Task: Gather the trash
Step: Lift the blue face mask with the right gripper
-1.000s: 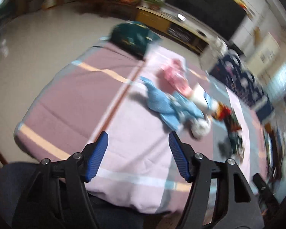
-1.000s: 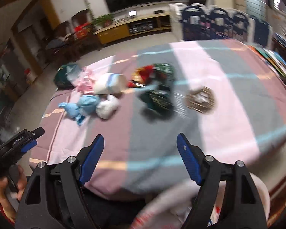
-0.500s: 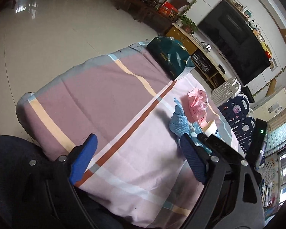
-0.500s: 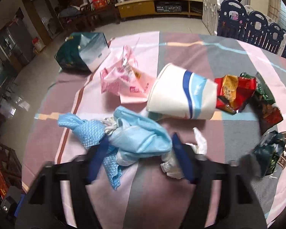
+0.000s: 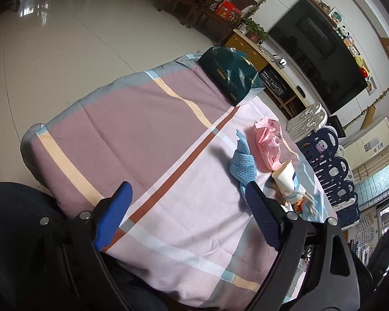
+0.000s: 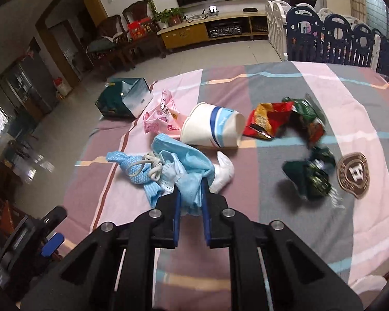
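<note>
My right gripper (image 6: 190,194) is shut on a crumpled light-blue face mask (image 6: 184,160) on the striped tablecloth. A blue textured cloth (image 6: 127,164) lies tangled with it, and a white tissue (image 6: 223,172) beside it. Behind lie a tipped paper cup (image 6: 212,128), a pink wrapper (image 6: 160,118), red snack bags (image 6: 268,119) and dark green wrappers (image 6: 308,173). My left gripper (image 5: 186,215) is open and empty over the near table edge; the blue cloth (image 5: 242,160), pink wrapper (image 5: 269,142) and cup (image 5: 286,178) show beyond it.
A dark green paper bag (image 5: 230,75) lies on its side at the far left corner of the table, also in the right wrist view (image 6: 123,101). A brown round coaster (image 6: 352,175) sits at the right. A playpen fence (image 6: 337,39) stands behind the table.
My right gripper moved in over the trash pile and shut on the blue face mask. My left gripper stayed open and swung left, toward the table's near edge.
</note>
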`<action>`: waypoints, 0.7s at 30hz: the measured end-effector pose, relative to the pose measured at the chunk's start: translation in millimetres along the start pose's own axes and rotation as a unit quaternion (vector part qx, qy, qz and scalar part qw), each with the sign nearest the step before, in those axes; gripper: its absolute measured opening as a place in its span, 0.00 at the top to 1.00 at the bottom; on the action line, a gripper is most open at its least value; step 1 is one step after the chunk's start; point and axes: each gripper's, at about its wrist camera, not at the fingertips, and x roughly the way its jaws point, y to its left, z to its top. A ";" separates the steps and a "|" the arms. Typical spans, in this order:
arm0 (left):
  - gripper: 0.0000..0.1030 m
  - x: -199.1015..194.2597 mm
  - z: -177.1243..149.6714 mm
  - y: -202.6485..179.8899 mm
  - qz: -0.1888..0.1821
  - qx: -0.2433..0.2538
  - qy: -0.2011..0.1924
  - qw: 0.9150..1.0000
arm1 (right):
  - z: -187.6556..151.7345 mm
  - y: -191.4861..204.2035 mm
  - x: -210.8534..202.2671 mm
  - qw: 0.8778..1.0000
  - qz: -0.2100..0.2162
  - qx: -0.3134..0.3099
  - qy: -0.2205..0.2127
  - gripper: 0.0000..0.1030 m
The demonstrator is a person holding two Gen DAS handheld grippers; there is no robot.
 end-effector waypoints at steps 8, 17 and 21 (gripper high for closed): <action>0.14 -2.5 -4.1 -8.4 0.012 0.025 -0.008 1.000 | -48.6 -15.0 -7.7 0.999 -0.026 -0.009 0.040 0.86; 0.14 -3.4 -6.4 -14.2 0.020 0.042 -0.014 0.999 | -64.5 -10.6 4.4 0.998 -0.022 -0.007 0.060 0.85; 0.14 -3.2 -6.1 -14.1 0.019 0.042 -0.014 0.999 | -64.7 -6.5 4.9 0.998 -0.030 -0.017 0.059 0.81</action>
